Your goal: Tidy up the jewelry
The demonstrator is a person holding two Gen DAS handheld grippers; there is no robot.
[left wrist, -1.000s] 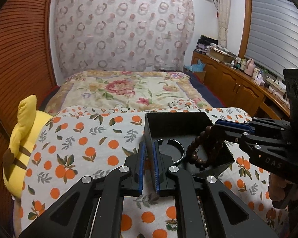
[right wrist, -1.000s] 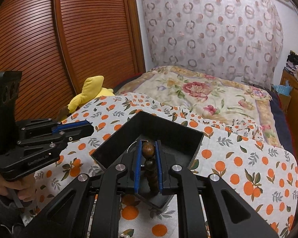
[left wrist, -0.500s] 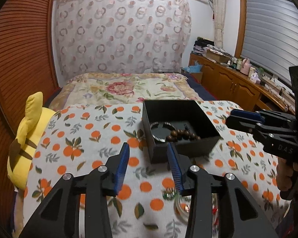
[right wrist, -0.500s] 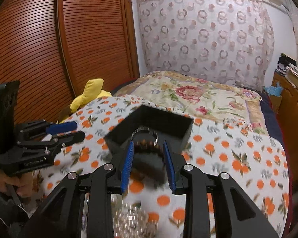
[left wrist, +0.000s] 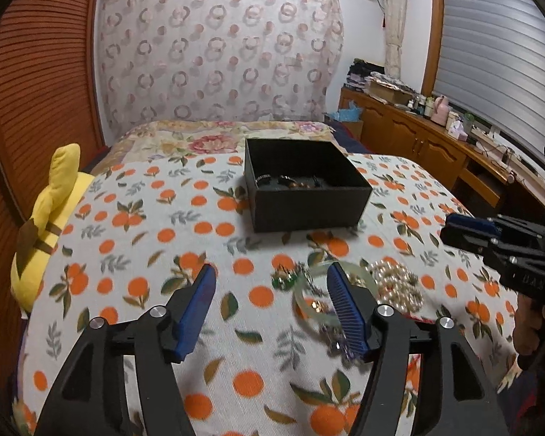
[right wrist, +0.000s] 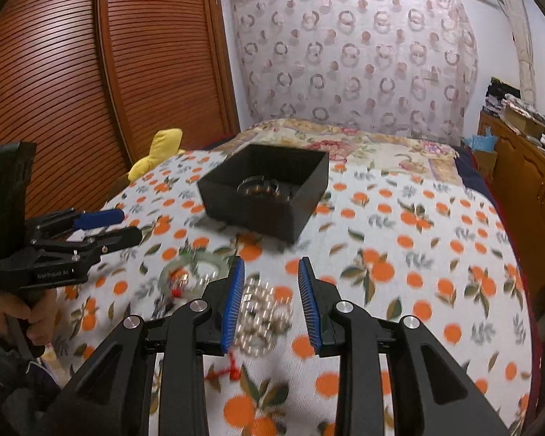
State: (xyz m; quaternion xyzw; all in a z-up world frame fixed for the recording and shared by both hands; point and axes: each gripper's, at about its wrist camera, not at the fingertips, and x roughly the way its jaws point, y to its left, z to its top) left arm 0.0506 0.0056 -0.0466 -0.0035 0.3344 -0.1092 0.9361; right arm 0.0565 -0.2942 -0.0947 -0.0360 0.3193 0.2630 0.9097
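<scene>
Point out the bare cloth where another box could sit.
Bare cloth lies left of the black box, toward the yellow plush, and right of the pearl pile. Crowded: the near strip with the green bangle and pearls.

box (left wrist: 310, 214): black
cloth (left wrist: 134, 254): white, printed with oranges and leaves
plush toy (left wrist: 51, 218): yellow
bangle (left wrist: 309, 290): pale green
gripper pads (right wrist: 232, 305): blue

**Black grippers with blue pads**

Both tools are matte black plastic. The left gripper (left wrist: 272, 305) has ribbed blue finger pads (left wrist: 347, 310) and silver screws. The right gripper (right wrist: 271, 299) matches. White lettering marks each side. A bare hand (right wrist: 18, 312) emerges from a dark sleeve.
</scene>
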